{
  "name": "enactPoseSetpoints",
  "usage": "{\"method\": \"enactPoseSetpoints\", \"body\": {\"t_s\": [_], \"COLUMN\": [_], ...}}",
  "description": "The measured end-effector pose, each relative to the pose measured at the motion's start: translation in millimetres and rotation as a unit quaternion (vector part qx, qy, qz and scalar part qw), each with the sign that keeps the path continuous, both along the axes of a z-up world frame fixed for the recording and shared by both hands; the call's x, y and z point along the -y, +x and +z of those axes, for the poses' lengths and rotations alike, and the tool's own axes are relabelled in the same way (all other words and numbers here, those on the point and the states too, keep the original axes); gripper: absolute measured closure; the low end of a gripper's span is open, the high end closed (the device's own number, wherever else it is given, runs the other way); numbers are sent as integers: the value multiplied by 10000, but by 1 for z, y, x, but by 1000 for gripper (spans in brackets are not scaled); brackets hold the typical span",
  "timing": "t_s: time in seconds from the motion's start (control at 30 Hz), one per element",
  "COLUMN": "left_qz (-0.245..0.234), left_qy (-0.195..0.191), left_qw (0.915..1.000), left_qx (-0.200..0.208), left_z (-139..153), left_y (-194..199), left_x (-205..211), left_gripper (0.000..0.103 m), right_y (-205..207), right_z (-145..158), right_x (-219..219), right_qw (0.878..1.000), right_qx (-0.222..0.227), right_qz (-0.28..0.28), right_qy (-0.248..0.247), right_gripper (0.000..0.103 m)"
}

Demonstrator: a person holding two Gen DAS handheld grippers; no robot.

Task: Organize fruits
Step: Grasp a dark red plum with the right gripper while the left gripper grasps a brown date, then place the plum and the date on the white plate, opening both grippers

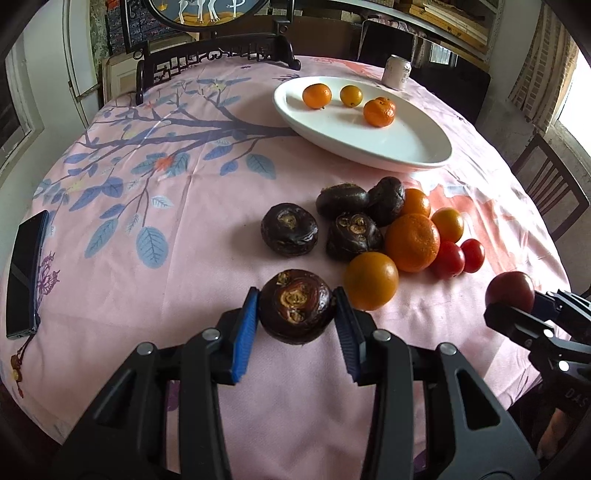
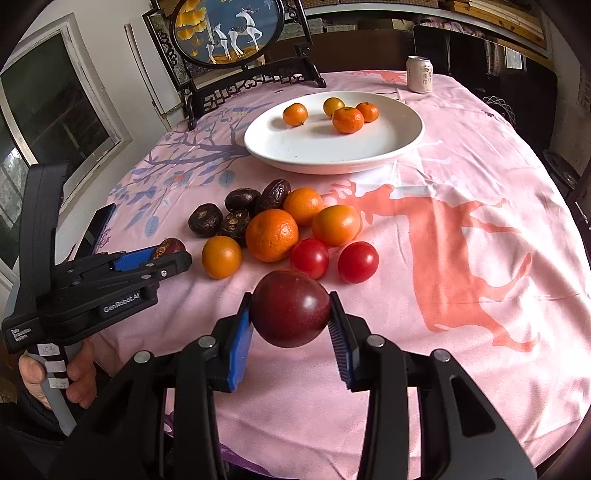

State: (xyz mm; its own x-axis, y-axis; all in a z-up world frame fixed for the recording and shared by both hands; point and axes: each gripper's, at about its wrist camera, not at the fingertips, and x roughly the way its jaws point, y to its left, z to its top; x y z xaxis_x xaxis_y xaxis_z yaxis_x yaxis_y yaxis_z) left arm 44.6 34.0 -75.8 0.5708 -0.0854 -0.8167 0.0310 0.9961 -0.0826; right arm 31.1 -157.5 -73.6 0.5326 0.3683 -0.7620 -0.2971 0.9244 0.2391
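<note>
My left gripper point(image 1: 296, 308) is shut on a dark brown water chestnut point(image 1: 296, 305), with both blue pads pressed against its sides just above the pink tablecloth. My right gripper point(image 2: 290, 309) is shut on a dark red plum point(image 2: 290, 308), also seen at the right edge of the left wrist view as the plum point(image 1: 509, 291). Ahead lies a pile of water chestnuts point(image 1: 290, 229), oranges point(image 1: 412, 242) and two red tomatoes point(image 2: 309, 257). Behind the pile a white oval plate point(image 1: 406, 147) holds several small oranges point(image 2: 347, 119).
A dark phone point(image 1: 26, 273) lies at the table's left edge. A drink can point(image 2: 420, 74) stands behind the plate, and a carved dark stand point(image 2: 229, 33) with a deer picture sits at the back. A hand point(image 2: 79, 373) grips the left tool's handle.
</note>
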Motion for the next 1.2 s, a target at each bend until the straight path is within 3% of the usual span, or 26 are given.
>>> {"method": "enactPoseSetpoints", "body": {"t_s": [0.37, 0.5, 0.63, 0.9, 1.2], "left_qz": [-337, -416, -363, -296, -249], "left_qy": [-52, 19, 106, 305, 392], "left_qw": [9991, 9987, 9991, 9991, 9982], "left_qx": [267, 293, 215, -79, -380], "left_z": [47, 70, 85, 62, 34], "left_y": [22, 70, 144, 266, 317], "left_x": [9, 20, 36, 70, 76], "left_gripper": [62, 62, 62, 62, 62], "right_y": [22, 68, 134, 247, 289], "right_z": [13, 33, 44, 21, -5], "right_x": [2, 5, 13, 22, 24], "right_qw": [9998, 9993, 9988, 9978, 9966], "right_qx": [55, 250, 312, -96, -396], "right_qz": [185, 195, 9, -217, -211], "right_qy": [41, -189, -370, -624, -689], "right_gripper": [63, 63, 63, 63, 62]}}
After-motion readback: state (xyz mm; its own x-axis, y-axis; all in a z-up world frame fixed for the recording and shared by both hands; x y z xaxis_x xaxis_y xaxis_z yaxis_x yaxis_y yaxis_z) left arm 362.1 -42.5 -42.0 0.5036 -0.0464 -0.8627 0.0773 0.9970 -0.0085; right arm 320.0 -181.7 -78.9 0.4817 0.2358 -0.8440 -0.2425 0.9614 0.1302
